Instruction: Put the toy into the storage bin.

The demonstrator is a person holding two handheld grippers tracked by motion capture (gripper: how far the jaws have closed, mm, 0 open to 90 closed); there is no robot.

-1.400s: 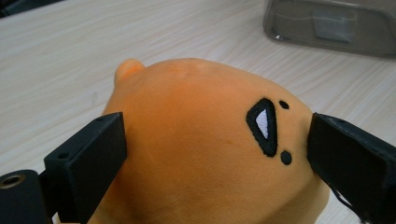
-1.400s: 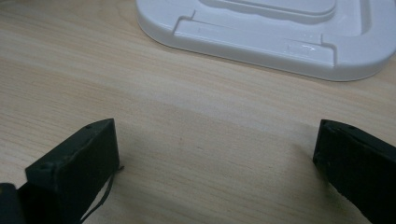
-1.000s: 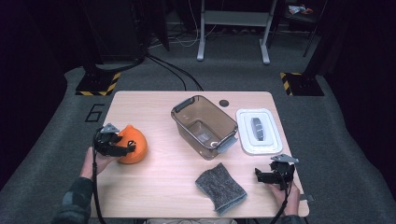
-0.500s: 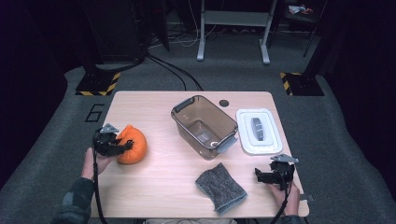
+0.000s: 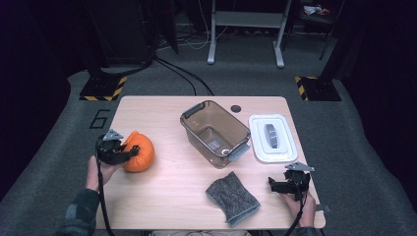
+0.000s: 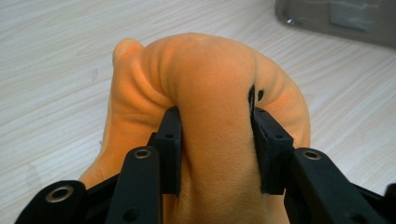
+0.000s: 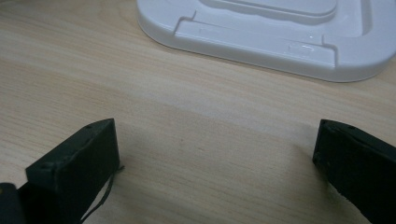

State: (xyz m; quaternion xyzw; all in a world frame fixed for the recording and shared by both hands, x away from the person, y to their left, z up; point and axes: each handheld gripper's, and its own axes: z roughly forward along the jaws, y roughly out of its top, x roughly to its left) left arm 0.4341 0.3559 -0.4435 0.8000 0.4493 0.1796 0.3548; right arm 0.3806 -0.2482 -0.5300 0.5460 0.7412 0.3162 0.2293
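Orange plush toy (image 6: 210, 116) pinched in left tongs (image 6: 212, 140), right tongs (image 7: 215, 154) gaping

The plush toy (image 5: 138, 151) is orange with small black marks. At three o'clock from it sits a smoky brown bin (image 5: 214, 132), then a white lid (image 5: 272, 138); the cloth (image 5: 232, 198) is speckled grey.

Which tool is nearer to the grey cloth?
Right. The right tool sits just beside the grey cloth, while the left tool is across the table, squeezing the orange toy.
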